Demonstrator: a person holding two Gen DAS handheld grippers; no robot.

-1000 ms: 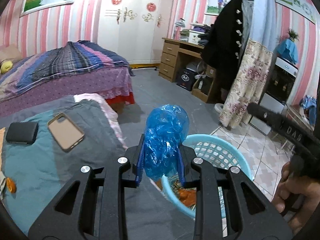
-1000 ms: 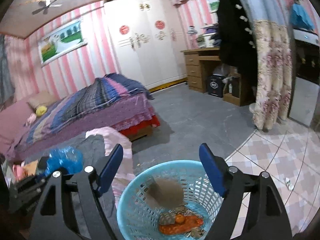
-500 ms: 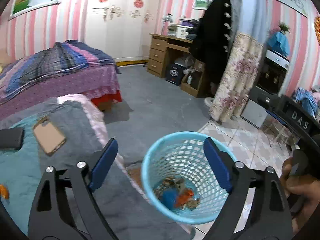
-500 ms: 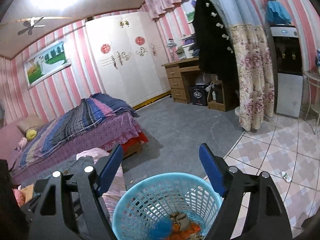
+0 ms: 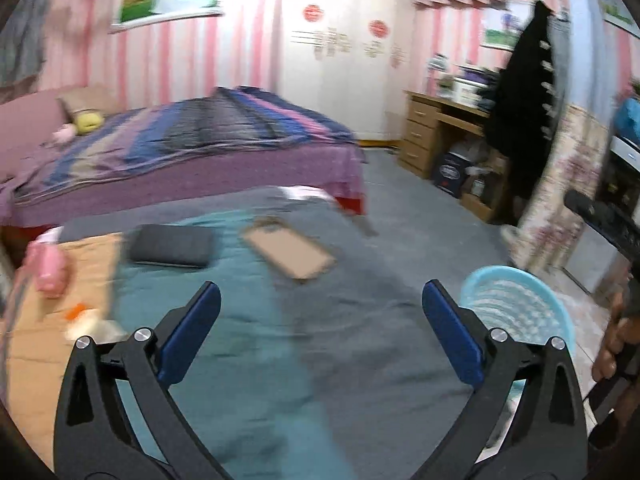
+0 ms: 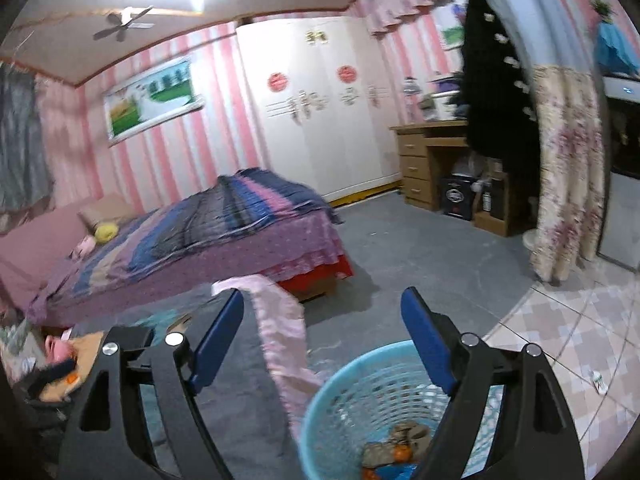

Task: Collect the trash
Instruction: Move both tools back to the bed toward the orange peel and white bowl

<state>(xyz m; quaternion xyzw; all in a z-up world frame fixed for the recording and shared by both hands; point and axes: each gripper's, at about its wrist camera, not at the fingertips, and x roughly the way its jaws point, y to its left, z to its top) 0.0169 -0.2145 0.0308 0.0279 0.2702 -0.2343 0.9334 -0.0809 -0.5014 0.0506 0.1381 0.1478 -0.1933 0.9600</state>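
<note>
Your left tool [image 5: 320,330] has just been opening and now stands spread wide with nothing between its pads, aimed over the near bed [image 5: 360,340] because scraps [image 5: 82,314] remain near its left edge. Your right tool [image 6: 322,342], also spread and empty, hangs above the blue basket [image 6: 348,392] beside the bed's right edge, where the collected trash [image 6: 394,450] lies at the bottom

A grey-teal blanket [image 5: 360,340] bears a black case [image 5: 172,246] and a phone [image 5: 290,252].
</note>
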